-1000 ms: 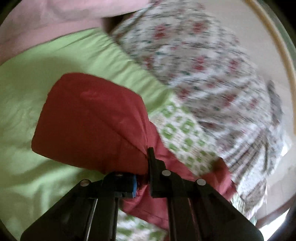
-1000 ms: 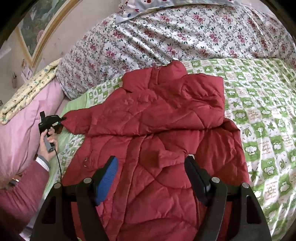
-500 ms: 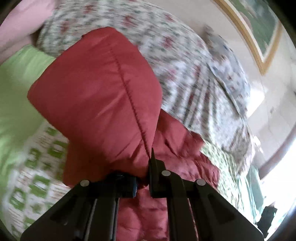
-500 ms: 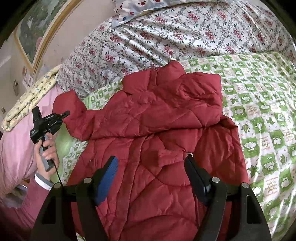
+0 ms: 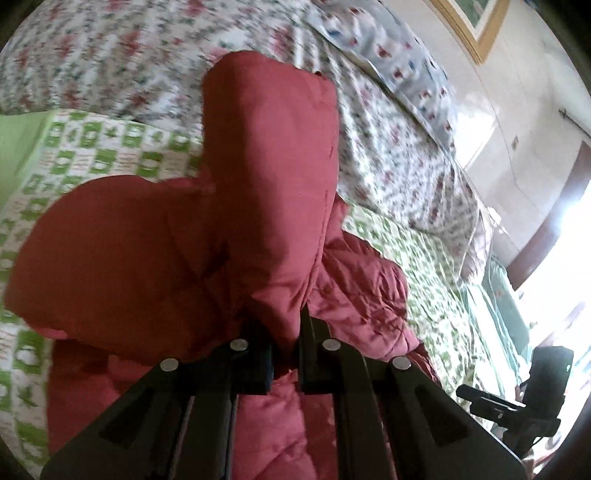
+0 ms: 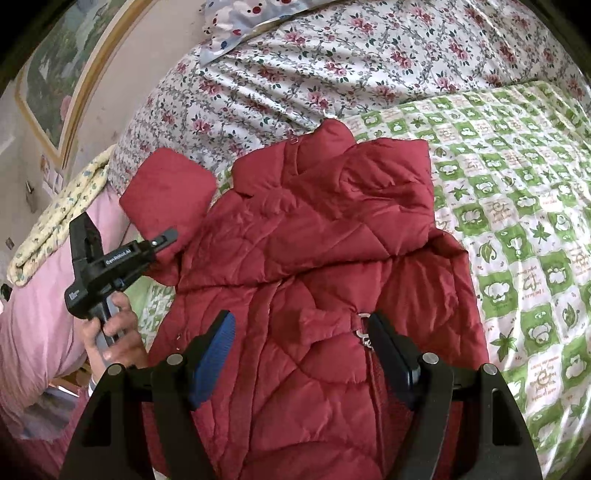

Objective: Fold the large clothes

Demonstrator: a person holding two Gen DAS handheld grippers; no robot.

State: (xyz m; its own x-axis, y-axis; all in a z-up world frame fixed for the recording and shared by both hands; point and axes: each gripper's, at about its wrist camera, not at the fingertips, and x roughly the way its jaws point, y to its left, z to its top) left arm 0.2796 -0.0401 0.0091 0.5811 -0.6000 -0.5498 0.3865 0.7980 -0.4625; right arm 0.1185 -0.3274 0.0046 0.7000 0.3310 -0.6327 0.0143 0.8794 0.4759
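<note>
A red quilted jacket (image 6: 325, 258) lies front-up on the green checked bedspread (image 6: 517, 177), its right-hand sleeve folded across the chest. My left gripper (image 5: 286, 332) is shut on the jacket's left sleeve (image 5: 258, 192) near the cuff and holds it raised above the bed. The right wrist view shows that gripper (image 6: 162, 240) at the jacket's left side with the sleeve (image 6: 166, 192) standing up. My right gripper (image 6: 299, 347) is open and empty, hovering over the jacket's lower front. It shows at the lower right of the left wrist view (image 5: 517, 410).
A floral quilt (image 6: 332, 62) is heaped at the head of the bed with a pillow (image 6: 251, 18) beyond it. A pink blanket (image 6: 40, 314) and a folded yellow cloth (image 6: 59, 218) lie at the left. A framed picture (image 6: 55, 77) hangs on the wall.
My left gripper has lifted the sleeve off the bed and swung it up and inward toward the jacket body. My right gripper has stayed open over the jacket.
</note>
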